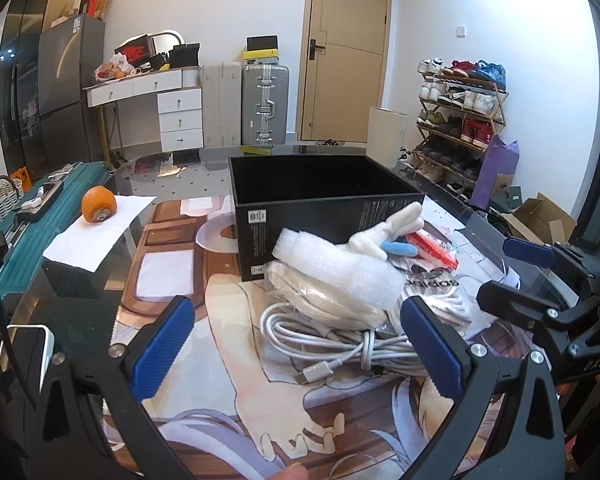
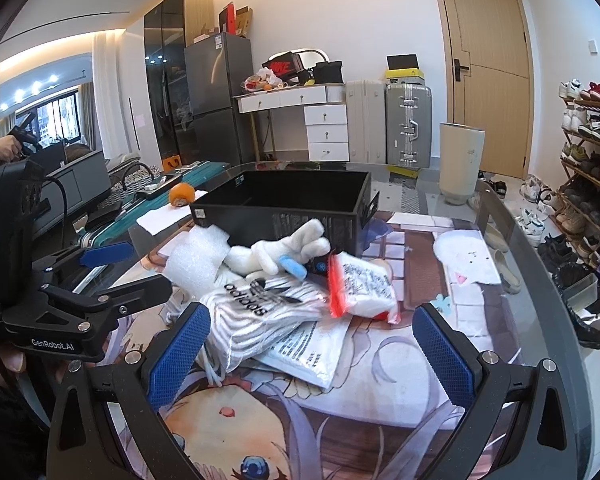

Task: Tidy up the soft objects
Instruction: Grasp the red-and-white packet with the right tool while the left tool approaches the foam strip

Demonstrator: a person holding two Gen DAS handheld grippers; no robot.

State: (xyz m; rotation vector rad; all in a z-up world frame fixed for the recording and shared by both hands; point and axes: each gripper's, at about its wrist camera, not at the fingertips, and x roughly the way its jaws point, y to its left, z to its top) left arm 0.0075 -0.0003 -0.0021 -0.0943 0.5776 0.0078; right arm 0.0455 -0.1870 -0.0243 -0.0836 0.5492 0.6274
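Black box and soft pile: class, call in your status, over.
Left gripper open, empty, above coiled white cable. Right gripper open, empty, near striped bag. Black box empty behind pile. Nothing blocking.

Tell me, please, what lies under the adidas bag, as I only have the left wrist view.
Observer: A flat white printed packet sticks out from under the adidas bag.
Operator: Thank you. Is the right gripper holding anything?
Observer: No, the right gripper is open and empty, facing the pile.
Operator: And what is in the red-edged bag?
Observer: The red-edged bag holds something white and lies to the right of the adidas bag, in front of the box.
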